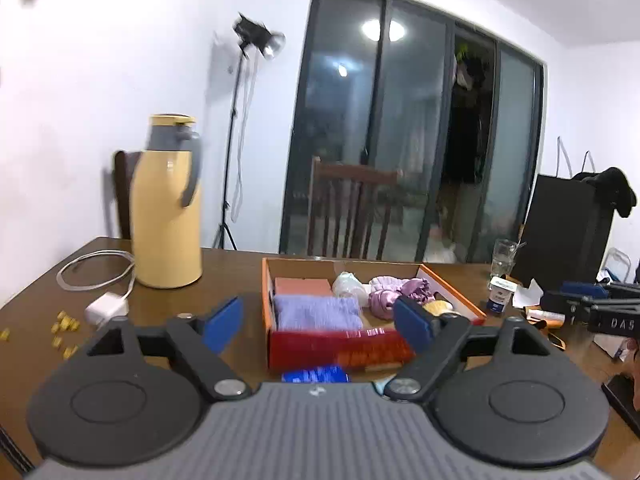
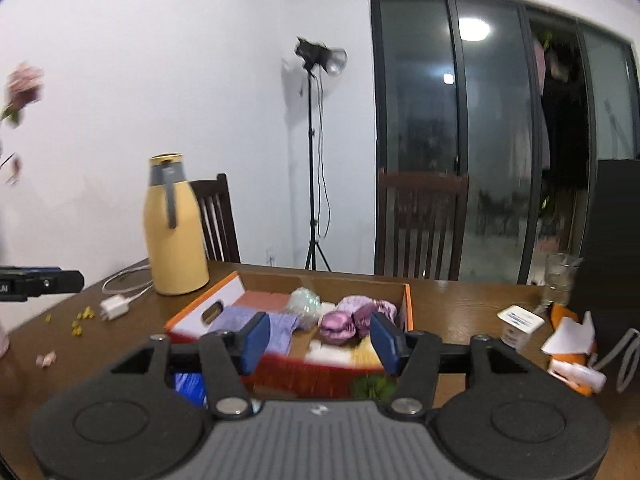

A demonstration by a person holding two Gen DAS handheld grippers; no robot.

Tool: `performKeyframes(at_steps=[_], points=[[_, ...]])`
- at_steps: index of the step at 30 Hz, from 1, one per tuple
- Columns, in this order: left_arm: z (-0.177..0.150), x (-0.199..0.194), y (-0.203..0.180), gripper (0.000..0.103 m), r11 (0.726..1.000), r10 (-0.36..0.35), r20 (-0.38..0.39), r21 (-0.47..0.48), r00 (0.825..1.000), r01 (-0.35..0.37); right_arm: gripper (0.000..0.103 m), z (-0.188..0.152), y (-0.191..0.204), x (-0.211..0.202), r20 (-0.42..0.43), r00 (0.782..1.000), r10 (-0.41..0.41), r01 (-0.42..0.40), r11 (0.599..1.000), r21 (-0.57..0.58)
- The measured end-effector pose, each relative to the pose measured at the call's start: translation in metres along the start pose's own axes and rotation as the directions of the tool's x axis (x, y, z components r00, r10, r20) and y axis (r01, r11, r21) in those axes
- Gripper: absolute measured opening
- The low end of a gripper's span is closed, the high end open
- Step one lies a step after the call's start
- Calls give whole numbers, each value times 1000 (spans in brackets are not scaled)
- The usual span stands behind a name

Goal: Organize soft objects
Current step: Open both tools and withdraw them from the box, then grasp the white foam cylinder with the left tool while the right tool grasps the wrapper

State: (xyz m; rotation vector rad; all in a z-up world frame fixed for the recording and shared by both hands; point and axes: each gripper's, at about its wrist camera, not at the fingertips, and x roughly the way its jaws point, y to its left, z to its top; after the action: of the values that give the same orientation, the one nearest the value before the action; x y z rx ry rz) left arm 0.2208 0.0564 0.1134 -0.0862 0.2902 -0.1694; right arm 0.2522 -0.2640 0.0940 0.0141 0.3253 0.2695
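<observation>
An orange cardboard box (image 1: 267, 292) sits on the wooden table, also in the right wrist view (image 2: 408, 312). Inside lie a folded lilac cloth (image 1: 318, 312) (image 2: 240, 318), a pink satin scrunchie bundle (image 1: 400, 290) (image 2: 352, 316), a whitish wrapped bundle (image 1: 350, 285) (image 2: 305, 301), a salmon block (image 1: 302, 286) and a yellow item (image 1: 440, 307). My left gripper (image 1: 318, 326) is open and empty just before the box. My right gripper (image 2: 320, 338) is open and empty at the box's near edge. A blue item (image 1: 316, 374) and a green item (image 2: 370, 386) lie in front of the box.
A yellow thermos (image 1: 166, 204) stands back left beside a white charger and cable (image 1: 106, 308). Small yellow bits (image 1: 66, 326) dot the left side. A glass (image 1: 502, 258), a yoghurt cup (image 1: 500, 294) and papers (image 2: 568, 336) are at the right. Chairs stand behind the table.
</observation>
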Motion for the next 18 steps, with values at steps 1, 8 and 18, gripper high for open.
performKeyframes(at_steps=[1, 8, 18], points=[[-14, -14, -1, 94, 1000, -1, 16, -17, 1000, 1, 56, -11, 5, -11, 4, 1000, -3, 3, 1000, -9], [-91, -86, -9, 102, 996, 75, 25, -45, 997, -74, 64, -82, 37, -81, 47, 999, 22, -21, 1000, -16], [-121, -100, -23, 103, 1000, 18, -32, 13, 999, -17, 81, -146, 63, -123, 7, 993, 121, -121, 992, -25]])
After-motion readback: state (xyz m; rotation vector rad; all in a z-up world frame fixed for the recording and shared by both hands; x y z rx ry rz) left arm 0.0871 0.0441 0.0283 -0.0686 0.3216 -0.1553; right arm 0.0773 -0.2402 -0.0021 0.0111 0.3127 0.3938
